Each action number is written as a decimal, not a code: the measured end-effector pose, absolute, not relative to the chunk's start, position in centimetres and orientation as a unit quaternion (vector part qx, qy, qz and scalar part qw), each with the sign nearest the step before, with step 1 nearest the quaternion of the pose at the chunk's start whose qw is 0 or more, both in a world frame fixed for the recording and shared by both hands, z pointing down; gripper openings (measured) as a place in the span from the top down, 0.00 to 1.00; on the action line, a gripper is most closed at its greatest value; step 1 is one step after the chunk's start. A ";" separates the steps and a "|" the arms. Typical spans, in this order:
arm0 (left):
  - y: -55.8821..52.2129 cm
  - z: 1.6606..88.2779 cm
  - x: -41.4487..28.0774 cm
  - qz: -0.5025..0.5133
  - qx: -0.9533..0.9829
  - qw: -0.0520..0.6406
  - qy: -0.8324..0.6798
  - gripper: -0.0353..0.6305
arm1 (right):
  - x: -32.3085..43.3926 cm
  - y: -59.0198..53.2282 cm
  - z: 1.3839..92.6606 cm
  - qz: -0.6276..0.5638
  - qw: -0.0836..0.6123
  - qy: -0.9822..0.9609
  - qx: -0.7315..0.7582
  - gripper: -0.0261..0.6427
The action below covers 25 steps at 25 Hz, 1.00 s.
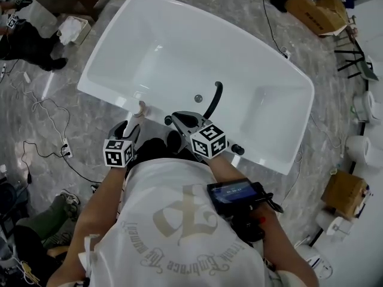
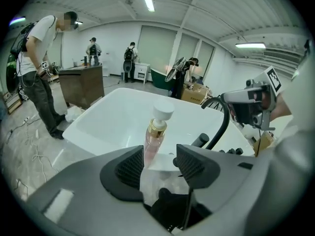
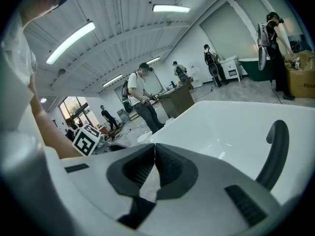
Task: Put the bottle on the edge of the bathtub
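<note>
Left gripper view shows the slim clear bottle of pink liquid with a gold collar and white pump cap standing upright on the near rim of the white oval bathtub. The left gripper has its jaws wide apart around the bottle's lower part. There is a clear gap on the right-hand pad, but whether the left-hand pad brushes the bottle's side is hard to tell through the wide lens.

In the head view the bottle sits on the tub's edge, just ahead of the left gripper and left of the curved black faucet. The right gripper is pinched closed on nothing and hangs over the rim.

The placing looks done, so the step in hand is probably the release. The jaws should back out along their own line, centred on the bottle, since a sideways nudge could tip such a tall, narrow thing off the rim.
</note>
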<state>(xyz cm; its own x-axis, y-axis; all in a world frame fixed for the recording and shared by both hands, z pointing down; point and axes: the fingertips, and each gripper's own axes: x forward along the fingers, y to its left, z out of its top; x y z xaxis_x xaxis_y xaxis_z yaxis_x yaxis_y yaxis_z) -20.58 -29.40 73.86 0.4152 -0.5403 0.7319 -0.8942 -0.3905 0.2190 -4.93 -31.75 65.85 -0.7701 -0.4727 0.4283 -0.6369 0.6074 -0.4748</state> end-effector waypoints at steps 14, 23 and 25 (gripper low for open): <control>-27.1 68.9 -21.9 0.226 0.811 0.287 -0.458 0.77 | -5.7 -29.1 64.5 0.306 0.123 -0.875 0.355 0.95; -24.2 66.0 -23.7 0.167 0.832 0.298 -0.438 0.86 | -7.8 -26.9 63.1 0.294 0.117 -0.874 0.368 0.95; -23.5 65.1 -24.2 0.157 0.835 0.297 -0.435 0.88 | -8.5 -26.2 62.6 0.291 0.116 -0.876 0.366 0.95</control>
<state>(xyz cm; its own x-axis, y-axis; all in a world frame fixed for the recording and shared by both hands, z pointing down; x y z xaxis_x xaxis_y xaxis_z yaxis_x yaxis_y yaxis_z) -24.17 -23.51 65.05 0.5720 -0.6335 0.5211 -0.8203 -0.4454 0.3589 -8.48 -26.23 62.57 -0.7043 -0.5742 0.4174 -0.7099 0.5617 -0.4250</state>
